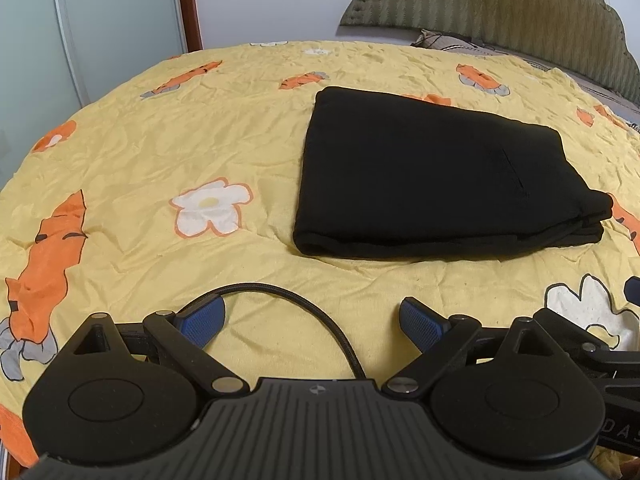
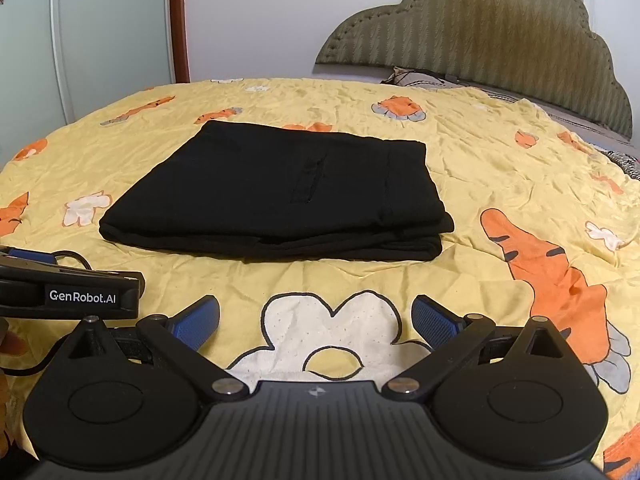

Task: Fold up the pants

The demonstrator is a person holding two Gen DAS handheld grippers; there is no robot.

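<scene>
The black pants point(image 1: 436, 176) lie folded into a flat, layered rectangle on the yellow bedspread point(image 1: 200, 128); the right wrist view shows the same pants point(image 2: 280, 196) ahead of centre. My left gripper point(image 1: 312, 320) is open, blue pads apart, hovering over bare bedspread short of the pants' near edge. My right gripper point(image 2: 316, 318) is open too, above a white flower print, also short of the pants. Nothing sits between either pair of fingers. The left gripper's body point(image 2: 68, 292) shows at the left edge of the right wrist view.
A black cable point(image 1: 316, 320) loops over the bedspread between the left fingers. A padded olive headboard point(image 2: 480, 36) and a pillow point(image 2: 420, 78) stand at the far right. A wardrobe door point(image 2: 112, 40) and white wall are behind the bed.
</scene>
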